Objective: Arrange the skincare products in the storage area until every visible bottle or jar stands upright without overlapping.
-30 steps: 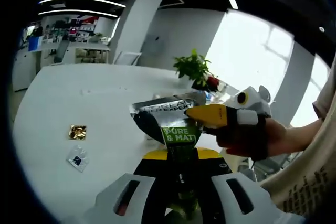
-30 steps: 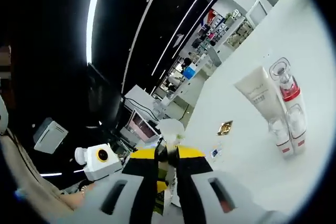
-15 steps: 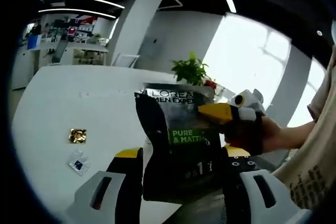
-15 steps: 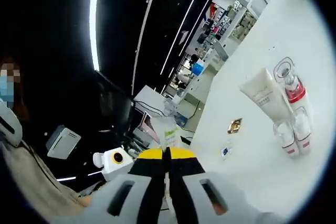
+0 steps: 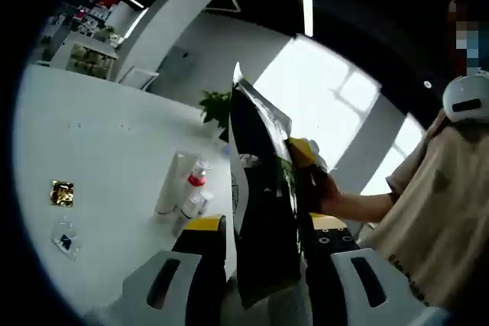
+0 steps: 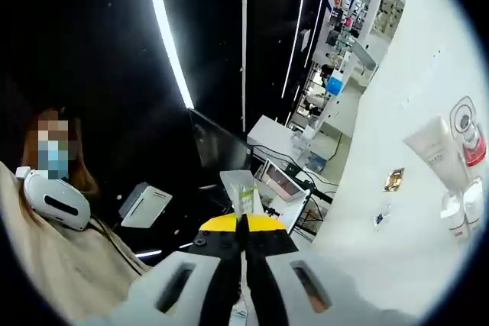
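Observation:
A dark L'Oréal pouch (image 5: 263,211) with a green label hangs edge-on between the jaws of my left gripper (image 5: 263,225), which stands open and does not clamp it. My right gripper (image 5: 306,159) comes in from the right and is shut on the pouch's upper edge. In the right gripper view the pouch (image 6: 242,191) rises thin from my right gripper (image 6: 243,224), whose jaws are pressed together. On the white table (image 5: 99,135) stand a white tube (image 5: 169,185), a red-banded bottle (image 5: 195,180) and small bottles (image 5: 191,205).
A gold sachet (image 5: 61,192) and a small clear packet (image 5: 65,238) lie flat on the table's near left. A potted plant (image 5: 217,104) stands at the far edge. A person in a beige top (image 5: 428,211) holds the right gripper. Tube (image 6: 432,159) and bottles (image 6: 461,211) also appear at the right.
My left gripper has opened and let go of the pouch, which the right gripper now holds. The pouch has turned from face-on to edge-on. Both views have swung.

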Tool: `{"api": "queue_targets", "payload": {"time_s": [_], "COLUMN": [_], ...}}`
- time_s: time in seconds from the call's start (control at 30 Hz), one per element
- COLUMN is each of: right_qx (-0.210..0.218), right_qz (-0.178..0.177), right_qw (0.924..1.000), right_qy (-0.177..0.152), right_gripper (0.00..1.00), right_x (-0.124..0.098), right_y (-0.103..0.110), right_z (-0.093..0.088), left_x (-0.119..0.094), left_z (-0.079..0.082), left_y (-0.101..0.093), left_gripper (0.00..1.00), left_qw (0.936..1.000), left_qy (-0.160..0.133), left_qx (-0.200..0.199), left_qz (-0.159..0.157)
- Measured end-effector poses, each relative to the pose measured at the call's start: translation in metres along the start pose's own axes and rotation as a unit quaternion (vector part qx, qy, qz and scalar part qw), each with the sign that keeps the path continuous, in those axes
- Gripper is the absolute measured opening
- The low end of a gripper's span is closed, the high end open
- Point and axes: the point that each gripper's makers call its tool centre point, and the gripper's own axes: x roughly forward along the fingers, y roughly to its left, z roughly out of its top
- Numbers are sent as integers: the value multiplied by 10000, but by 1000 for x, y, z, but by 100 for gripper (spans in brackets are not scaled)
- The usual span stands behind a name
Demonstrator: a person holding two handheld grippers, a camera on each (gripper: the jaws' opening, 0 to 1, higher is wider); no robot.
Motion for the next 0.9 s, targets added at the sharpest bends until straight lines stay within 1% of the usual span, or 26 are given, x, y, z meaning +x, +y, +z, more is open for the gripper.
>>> {"api": "queue_targets", "payload": {"time_s": [0.03,0.07,0.1,0.17,0.2,0.23,0.3,0.33,0.37,0.4,0.43,0.47,0.5,0.53,0.57,0.6,0.63,0.67,0.7,0.73,0.77,0.83,0.87,0.9], "right_qx": [18,-31,-170,-223,-231,-210,-192,-392,-358,-383,-518,-523,-391,-169,-1,52,127,141,150,164,216,289,317,329], "right_qz": [-74,-213,-412,-587,-596,-596,-708,-600,-534,-550,-558,-544,-471,-335,-248,-266,-280,-247,-219,-223,-218,-142,-185,-199], "right_qw": [10000,9998,9990,9979,9978,9979,9973,9974,9977,9972,9962,9960,9971,9983,9986,9986,9987,9991,9993,9992,9992,9987,9984,9980], "right_qy": [-28,-1,73,152,149,141,101,-96,-199,-319,-430,-475,-455,-440,-463,-462,-398,-321,-280,-278,-270,-388,-440,-502], "right_gripper": [1,1,1,1,1,1,1,1,2,4,6,11,16,24,34,40,43,41,37,31,24,14,12,11], "right_x": [-2,-4,-7,-9,-9,-9,-9,-7,-6,-5,-4,-3,-1,1,3,4,4,5,5,5,5,4,3,2], "right_y": [-2,-7,-15,-21,-21,-21,-25,-21,-18,-18,-18,-17,-15,-10,-8,-9,-10,-9,-8,-7,-7,-5,-6,-8], "right_z": [2,2,1,-1,-1,0,1,6,8,10,12,9,6,2,-2,-6,-13,-19,-24,-27,-32,-32,-32,-30], "left_x": [-1,-2,-3,-4,-3,-3,-1,-1,0,0,0,0,0,-1,-2,-3,-5,-6,-7,-8,-8,-7,-7,-7], "left_z": [0,0,-1,-3,-3,-3,0,1,4,6,8,10,14,16,20,23,26,28,31,32,33,33,31,29], "left_y": [3,4,5,3,-1,-2,-9,-13,-14,-16,-19,-21,-21,-22,-23,-23,-22,-22,-21,-20,-20,-18,-15,-14], "left_gripper": [24,18,14,4,3,2,0,0,0,0,0,0,0,0,0,0,0,0,0,0,0,0,0,0], "left_qw": [9999,9999,9998,9998,9997,9995,9984,9975,9958,9945,9925,9911,9889,9867,9839,9822,9803,9793,9783,9778,9779,9790,9808,9809], "left_qy": [-37,-54,-23,-26,-71,-87,-263,-353,-527,-622,-764,-876,-1033,-1127,-1269,-1357,-1454,-1503,-1555,-1579,-1577,-1546,-1488,-1465], "left_qx": [-89,-118,-169,-143,-241,-300,-500,-602,-726,-815,-900,-943,-1004,-1105,-1185,-1222,-1249,-1266,-1287,-1298,-1295,-1271,-1224,-1244], "left_qz": [59,75,115,96,38,45,-51,-141,-173,-218,-308,-337,-356,-389,-431,-449,-469,-478,-477,-462,-444,-388,-309,-289]}}
